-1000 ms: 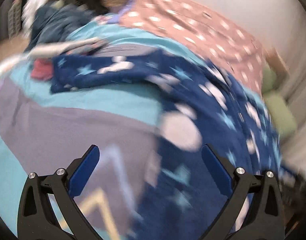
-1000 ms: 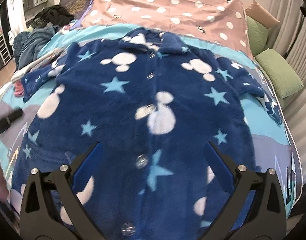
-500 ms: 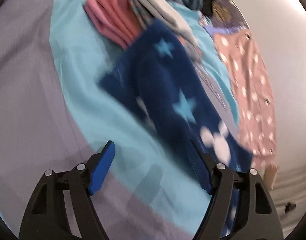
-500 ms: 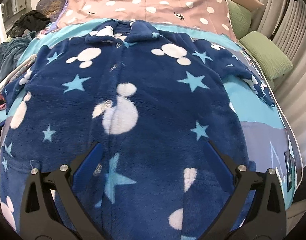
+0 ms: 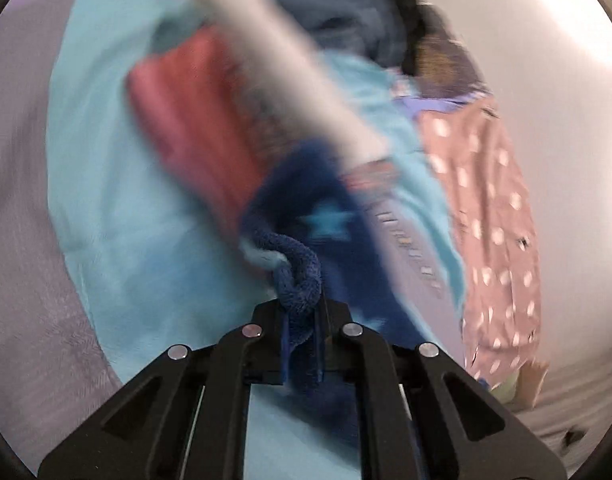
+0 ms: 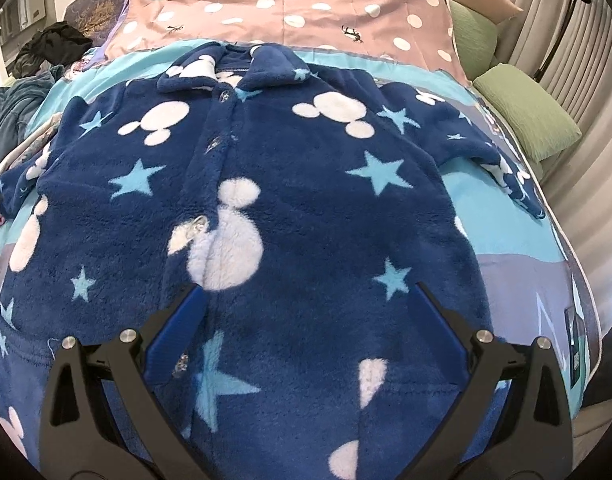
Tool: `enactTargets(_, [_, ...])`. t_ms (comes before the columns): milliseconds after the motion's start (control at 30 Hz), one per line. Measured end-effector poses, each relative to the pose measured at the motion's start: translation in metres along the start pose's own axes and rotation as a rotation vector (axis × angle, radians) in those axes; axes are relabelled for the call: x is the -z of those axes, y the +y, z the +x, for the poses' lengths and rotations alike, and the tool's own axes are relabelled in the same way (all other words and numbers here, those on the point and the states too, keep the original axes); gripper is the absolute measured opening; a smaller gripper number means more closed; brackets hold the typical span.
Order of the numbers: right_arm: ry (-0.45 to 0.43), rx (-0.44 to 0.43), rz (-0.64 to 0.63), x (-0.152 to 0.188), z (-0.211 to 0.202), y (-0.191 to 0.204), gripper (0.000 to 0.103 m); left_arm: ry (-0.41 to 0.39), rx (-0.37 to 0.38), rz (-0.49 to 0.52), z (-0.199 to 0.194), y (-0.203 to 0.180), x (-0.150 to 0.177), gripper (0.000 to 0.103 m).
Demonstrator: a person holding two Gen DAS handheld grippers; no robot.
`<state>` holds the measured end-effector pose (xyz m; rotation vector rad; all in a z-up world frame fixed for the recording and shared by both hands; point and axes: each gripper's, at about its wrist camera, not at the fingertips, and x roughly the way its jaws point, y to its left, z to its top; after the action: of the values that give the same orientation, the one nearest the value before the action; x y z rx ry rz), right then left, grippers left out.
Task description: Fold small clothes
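Observation:
A navy fleece pyjama top (image 6: 290,208) with white mouse heads, light blue stars and a buttoned front lies spread flat on the bed, collar at the far side. My right gripper (image 6: 302,320) hovers open over its lower front, nothing between the blue pads. In the left wrist view my left gripper (image 5: 302,312) is shut on the cuff of the top's sleeve (image 5: 302,276), the fleece bunched between the jaws. The rest of that sleeve (image 5: 326,216) runs away up the picture, blurred.
A turquoise and grey bedspread (image 6: 506,216) covers the bed, with a pink dotted sheet (image 6: 298,4) at the head. Green pillows (image 6: 526,116) lie at the right. A pile of red (image 5: 186,120), grey and dark clothes sits beyond the sleeve cuff.
My left gripper swung from the top's body out to the sleeve end, rolled, and closed on the cuff. My right gripper shifted slightly over the top and stayed open.

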<state>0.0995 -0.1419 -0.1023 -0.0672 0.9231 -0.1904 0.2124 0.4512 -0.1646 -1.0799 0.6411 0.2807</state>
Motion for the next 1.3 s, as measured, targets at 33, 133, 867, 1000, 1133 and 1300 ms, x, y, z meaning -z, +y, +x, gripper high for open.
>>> enactTargets(33, [-0.003,-0.002,0.003,-0.001,0.000,-0.001,0.101,-0.018,0.026,0.046,-0.013,-0.015,0.000,0.009])
enactTargets(133, [-0.015,-0.012,0.008,-0.004,-0.001,-0.003,0.101,-0.051,0.116,0.211,-0.051,-0.077,0.004,0.009])
enactTargets(867, [-0.076,-0.005,0.128,-0.005,-0.011,-0.086,0.094,0.368,0.291,1.117,-0.041,-0.303,0.348,0.062])
enactTargets(1000, [-0.051,-0.112,0.087,-0.019,-0.005,-0.088,0.057,0.180,0.170,1.185,-0.065,-0.272,0.322,0.073])
enactTargets(1133, [-0.032,-0.346,0.070,-0.047,0.000,-0.069,0.043,-0.034,-0.020,1.182,-0.086,-0.231,0.274,0.089])
enactTargets(1300, [0.041,-0.662,0.024,-0.085,0.020,-0.015,0.047,-0.028,-0.201,1.040,-0.065,-0.192,0.218,0.090])
